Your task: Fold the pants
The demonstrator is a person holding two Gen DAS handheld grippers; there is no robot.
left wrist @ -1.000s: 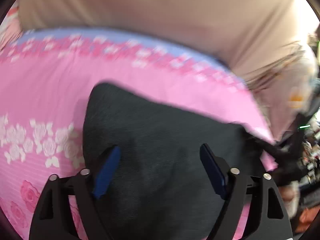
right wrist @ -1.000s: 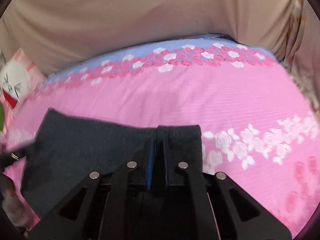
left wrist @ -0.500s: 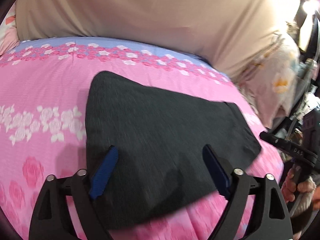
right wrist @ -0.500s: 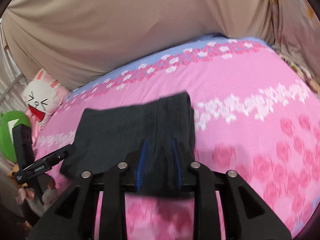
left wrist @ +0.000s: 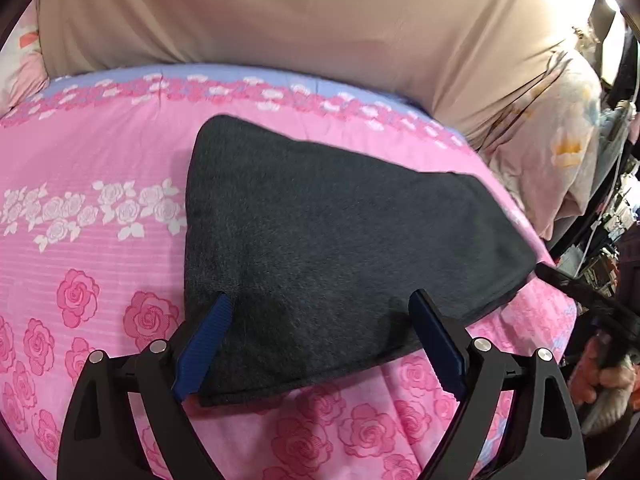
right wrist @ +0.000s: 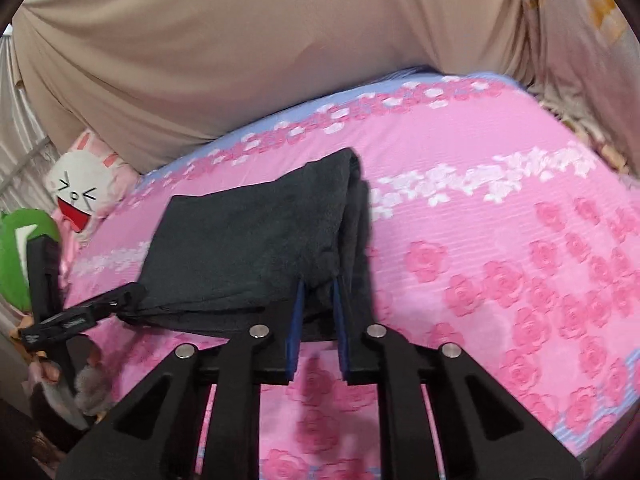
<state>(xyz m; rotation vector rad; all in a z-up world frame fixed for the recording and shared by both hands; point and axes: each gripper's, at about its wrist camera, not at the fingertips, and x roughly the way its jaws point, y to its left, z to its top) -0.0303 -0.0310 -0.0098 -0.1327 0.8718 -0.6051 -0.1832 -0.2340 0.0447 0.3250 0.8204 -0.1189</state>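
Observation:
The dark grey pants [left wrist: 340, 248] lie folded on a pink rose-print bed sheet [left wrist: 80, 216]. My left gripper [left wrist: 320, 312] is open, its blue pads spread over the near edge of the pants, holding nothing. In the right wrist view the pants [right wrist: 256, 248] lie left of centre. My right gripper [right wrist: 318, 292] has its blue pads a narrow gap apart, with the pants' near right corner between them. The left gripper [right wrist: 116, 300] shows at the pants' left edge. The right gripper's body [left wrist: 584, 296] shows at the right of the left wrist view.
A beige cloth [left wrist: 320, 20] hangs behind the bed. A white rabbit plush [right wrist: 80, 196] and a green plush [right wrist: 20, 256] sit at the bed's left end. A floral blanket [left wrist: 560, 152] hangs at the right. A hand [left wrist: 600, 376] holds the other gripper.
Both grippers have drawn back toward the bed's near edge. The right gripper's pads have opened slightly from fully shut. The pants have settled flat on the sheet.

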